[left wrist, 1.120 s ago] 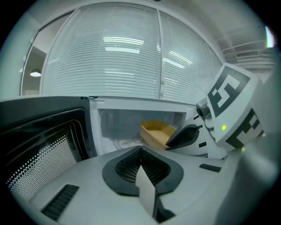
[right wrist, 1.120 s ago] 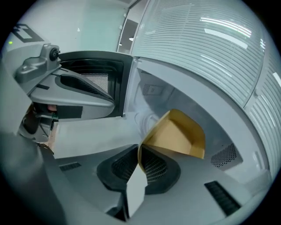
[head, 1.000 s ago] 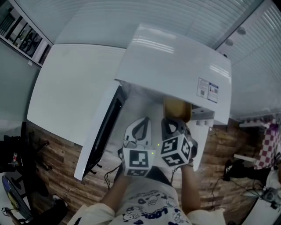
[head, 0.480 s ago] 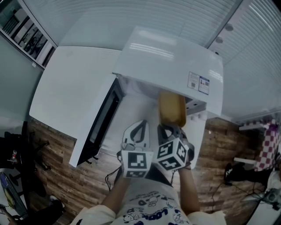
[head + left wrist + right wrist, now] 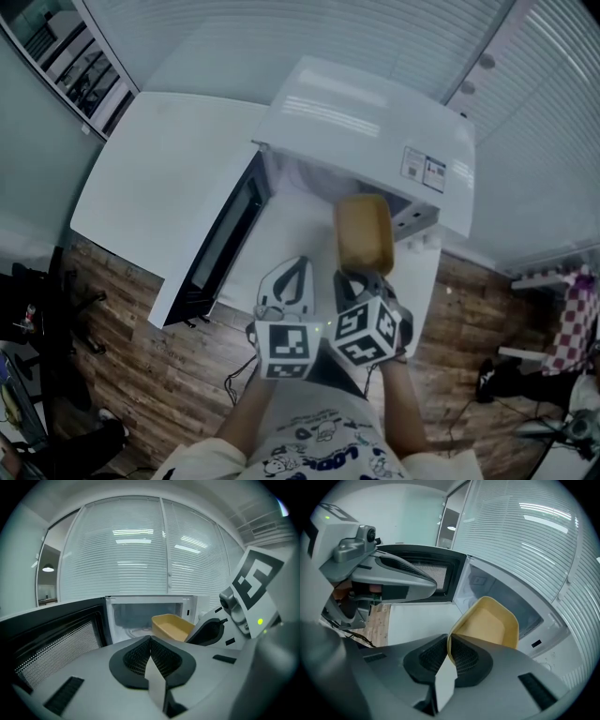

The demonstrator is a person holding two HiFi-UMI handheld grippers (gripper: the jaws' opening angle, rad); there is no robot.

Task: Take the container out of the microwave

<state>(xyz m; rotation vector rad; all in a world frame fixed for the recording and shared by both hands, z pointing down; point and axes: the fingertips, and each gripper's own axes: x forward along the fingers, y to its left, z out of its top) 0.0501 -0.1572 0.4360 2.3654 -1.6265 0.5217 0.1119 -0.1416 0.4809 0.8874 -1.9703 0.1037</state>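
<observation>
The yellow container (image 5: 364, 232) (image 5: 488, 623) (image 5: 171, 625) hangs in front of the open white microwave (image 5: 375, 131), outside its cavity (image 5: 147, 613). My right gripper (image 5: 361, 277) (image 5: 450, 651) is shut on the container's near rim, which is pinched between its pads. The container is empty inside. My left gripper (image 5: 292, 279) (image 5: 150, 639) is beside the right one, to its left, shut with nothing between its jaws. The microwave door (image 5: 220, 246) (image 5: 51, 639) stands swung open at the left.
The microwave stands on a white table (image 5: 159, 178). A wooden floor (image 5: 141, 375) with cables lies below the table's edge. White blinds (image 5: 136, 550) fill the wall behind. The person's arms and printed shirt (image 5: 309, 445) show at the bottom.
The container has come out of the microwave cavity toward me, held by the right gripper. Both grippers have drawn back together from the oven.
</observation>
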